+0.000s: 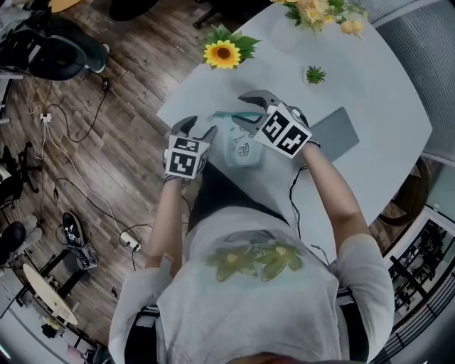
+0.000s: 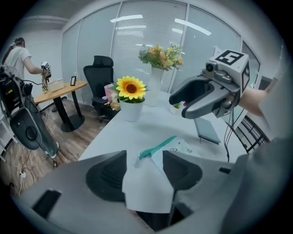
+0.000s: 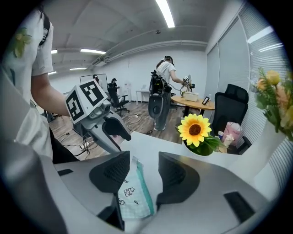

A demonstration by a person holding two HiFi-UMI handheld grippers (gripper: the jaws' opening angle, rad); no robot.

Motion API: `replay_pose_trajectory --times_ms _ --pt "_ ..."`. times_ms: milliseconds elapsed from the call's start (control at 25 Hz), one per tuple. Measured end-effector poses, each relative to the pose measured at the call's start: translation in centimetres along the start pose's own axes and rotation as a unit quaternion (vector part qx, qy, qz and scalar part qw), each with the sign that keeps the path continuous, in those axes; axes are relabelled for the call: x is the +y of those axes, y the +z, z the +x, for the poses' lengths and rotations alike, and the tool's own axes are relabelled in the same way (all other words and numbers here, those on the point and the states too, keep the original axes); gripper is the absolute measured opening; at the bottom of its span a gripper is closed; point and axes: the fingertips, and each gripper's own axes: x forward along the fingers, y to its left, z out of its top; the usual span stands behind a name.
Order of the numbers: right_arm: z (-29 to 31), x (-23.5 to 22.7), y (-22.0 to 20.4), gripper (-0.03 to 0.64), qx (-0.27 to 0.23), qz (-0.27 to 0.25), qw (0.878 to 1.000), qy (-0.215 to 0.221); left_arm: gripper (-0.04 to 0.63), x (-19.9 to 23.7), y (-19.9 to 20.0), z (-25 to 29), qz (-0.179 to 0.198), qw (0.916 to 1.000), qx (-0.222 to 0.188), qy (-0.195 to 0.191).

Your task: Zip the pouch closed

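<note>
A white printed pouch [image 1: 243,149] with a teal zipper [image 1: 229,114] lies on the white table [image 1: 370,85], near the front edge. My left gripper [image 1: 195,126] is at the pouch's left end. In the left gripper view its jaws stand apart [image 2: 144,160], and the pouch's white corner [image 2: 146,187] spreads across the gap; the zipper [image 2: 158,146] runs away beyond. My right gripper [image 1: 245,108] hovers over the zipper's far end. Its jaws [image 3: 144,167] are apart too, the pouch [image 3: 132,196] lying below its left jaw. Neither visibly pinches anything.
A potted sunflower [image 1: 222,54] stands at the table's far left, a small green plant [image 1: 315,74] and a vase of flowers [image 1: 313,11] further back. A grey flat tablet [image 1: 334,134] lies right of the pouch. A person stands at a desk [image 3: 167,73] across the room.
</note>
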Motion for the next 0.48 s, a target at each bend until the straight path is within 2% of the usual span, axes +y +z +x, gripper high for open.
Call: replay_pose_trajectory --times_ms 480 --pt "5.0 -0.9 -2.6 0.206 0.029 0.017 0.999 0.04 0.227 0.7 -1.5 4.6 0.023 0.9976 0.062 -0.017"
